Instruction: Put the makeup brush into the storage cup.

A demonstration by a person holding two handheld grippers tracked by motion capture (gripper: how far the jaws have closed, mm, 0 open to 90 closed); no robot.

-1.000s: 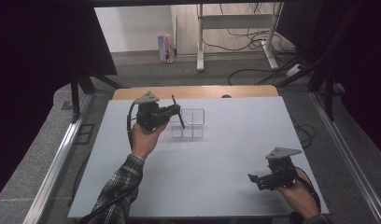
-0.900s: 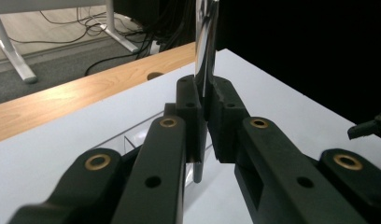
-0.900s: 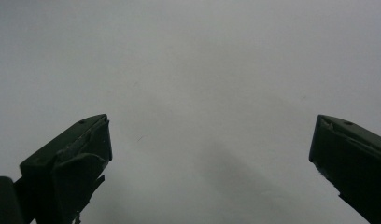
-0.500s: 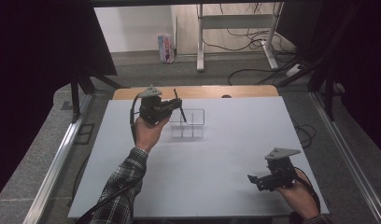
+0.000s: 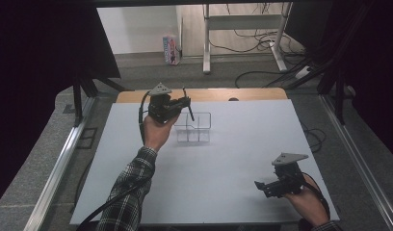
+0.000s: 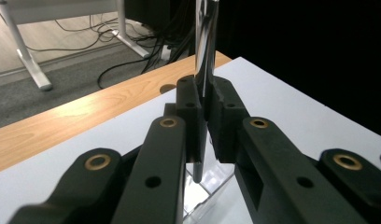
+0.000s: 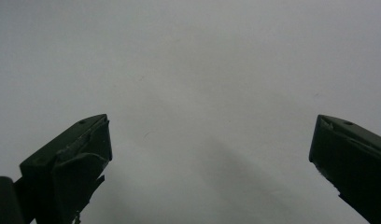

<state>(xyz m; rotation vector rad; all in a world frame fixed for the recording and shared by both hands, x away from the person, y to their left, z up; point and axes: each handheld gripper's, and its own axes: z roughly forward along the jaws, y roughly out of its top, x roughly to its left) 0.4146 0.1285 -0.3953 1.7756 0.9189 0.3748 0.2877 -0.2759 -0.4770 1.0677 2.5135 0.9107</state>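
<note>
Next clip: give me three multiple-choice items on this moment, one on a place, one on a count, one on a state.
1. Where is the clear organizer?
A. At the table's near edge
B. On the white sheet, toward its far side
C. On the floor

2. How many claws are over the table?
A. One
B. Two
C. Three

3. What is the left claw doing?
A. Standing open with nothing in it
B. Lying on the sheet
C. Shut on a thin dark rod

Key:
1 B, the high view shows the organizer on the sheet close to the wooden strip at the far edge.
2 B, the left claw is above the organizer and the right claw is near the front right corner.
3 C, the left gripper view shows both jaws pressed on the rod, which sticks out above and below them.
</note>
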